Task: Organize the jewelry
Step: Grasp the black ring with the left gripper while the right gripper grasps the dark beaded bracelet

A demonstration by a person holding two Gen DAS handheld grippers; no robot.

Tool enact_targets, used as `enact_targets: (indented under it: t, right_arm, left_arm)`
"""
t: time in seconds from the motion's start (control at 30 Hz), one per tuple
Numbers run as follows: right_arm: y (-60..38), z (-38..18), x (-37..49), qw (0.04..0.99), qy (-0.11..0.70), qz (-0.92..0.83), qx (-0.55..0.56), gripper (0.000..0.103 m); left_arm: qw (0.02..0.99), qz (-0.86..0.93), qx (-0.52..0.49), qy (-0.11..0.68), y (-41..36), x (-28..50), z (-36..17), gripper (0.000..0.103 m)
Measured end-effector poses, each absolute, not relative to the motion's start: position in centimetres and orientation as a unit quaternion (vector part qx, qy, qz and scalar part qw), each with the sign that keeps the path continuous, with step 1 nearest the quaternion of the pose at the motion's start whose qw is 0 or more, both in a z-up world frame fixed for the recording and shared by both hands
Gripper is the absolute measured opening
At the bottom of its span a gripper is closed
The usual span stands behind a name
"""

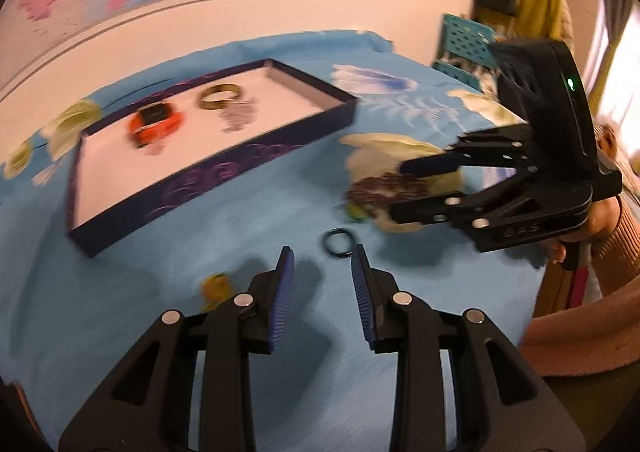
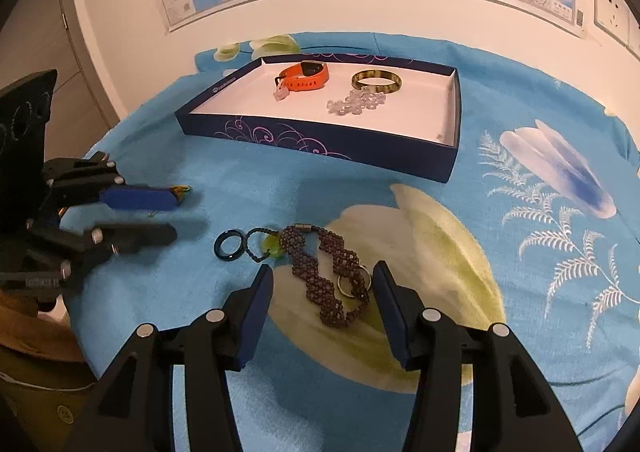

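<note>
Jewelry lies spread over a blue flowered cloth (image 2: 248, 188), and the dark blue tray (image 2: 320, 144) with its white floor serves as the landmark. Far left of the tray, the left gripper (image 2: 175, 216) reaches in with its jaws apart and nothing between them; a small yellow charm (image 2: 181, 191) lies at the tip of its farther finger. In front of the tray and left of its middle sits a black ring (image 2: 229, 246), touching a yellow-green pendant on a dark bead loop (image 2: 269, 248). Right of that, still in front of the tray, a purple beaded bracelet (image 2: 324, 276) winds toward the camera, with a silver ring (image 2: 349, 285) resting on it. The right gripper (image 2: 323, 284) straddles this bracelet, jaws spread and pads not touching it. Inside the tray, from left to right, rest an orange watch (image 2: 306, 77), a clear bead bracelet (image 2: 355, 101) and an amber bangle (image 2: 376, 81).
</note>
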State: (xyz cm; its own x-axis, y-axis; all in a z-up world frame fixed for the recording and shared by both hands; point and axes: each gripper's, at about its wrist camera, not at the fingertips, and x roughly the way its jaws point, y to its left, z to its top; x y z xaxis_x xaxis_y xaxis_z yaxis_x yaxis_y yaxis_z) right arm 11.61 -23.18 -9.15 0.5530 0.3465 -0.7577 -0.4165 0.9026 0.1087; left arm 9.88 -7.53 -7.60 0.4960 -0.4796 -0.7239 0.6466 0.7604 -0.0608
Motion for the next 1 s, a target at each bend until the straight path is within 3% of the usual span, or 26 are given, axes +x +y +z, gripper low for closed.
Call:
enact_targets:
  t: [0.13,0.23,0.27,0.3,0.37,0.7,0.73,0.77,1.0]
  right_arm:
    - [-22.7,-9.3,11.6,0.884,0.415,0.205,-0.063,0.043]
    - [-22.3,-9.4,11.6,0.888,0.407,0.2,-0.079,0.034]
    - [-22.3,-9.4,11.7,0.888,0.406,0.203,-0.078,0.021]
    - [-22.3,-9.4,11.7,0.887,0.406,0.205,-0.076,0.016]
    - [-22.4,-9.3,11.8,0.887,0.406,0.206,-0.074,0.016]
    - [-23.7,-7.5,11.7,0.895,0.388,0.22,-0.018,0.016]
    - [-23.7,-7.2,11.7,0.895,0.385,0.223,-0.015,0.016]
    - [-23.6,-7.0,11.7,0.897,0.382,0.224,-0.016,0.016]
    - [-23.9,-5.5,12.0,0.902,0.365,0.232,-0.002,0.016]
  left_arm:
    - [0.847,-0.328,0.125,0.399,-9.5,10.5,-8.8,0.032]
    - [0.844,-0.328,0.128,0.405,-10.0,10.6,-9.2,0.032]
    - [0.844,-0.328,0.127,0.406,-10.1,10.7,-9.2,0.031]
    - [0.843,-0.327,0.125,0.407,-10.1,10.8,-9.2,0.03]
    - [0.846,-0.321,0.122,0.409,-9.9,11.0,-9.2,0.021]
    - [0.856,-0.311,0.088,0.404,-8.6,11.2,-8.2,0.019]
    - [0.858,-0.309,0.084,0.401,-8.3,11.2,-7.9,0.015]
    - [0.86,-0.309,0.081,0.399,-8.1,11.2,-7.6,0.003]
    - [0.871,-0.302,0.058,0.382,-6.3,11.7,-6.0,0.002]
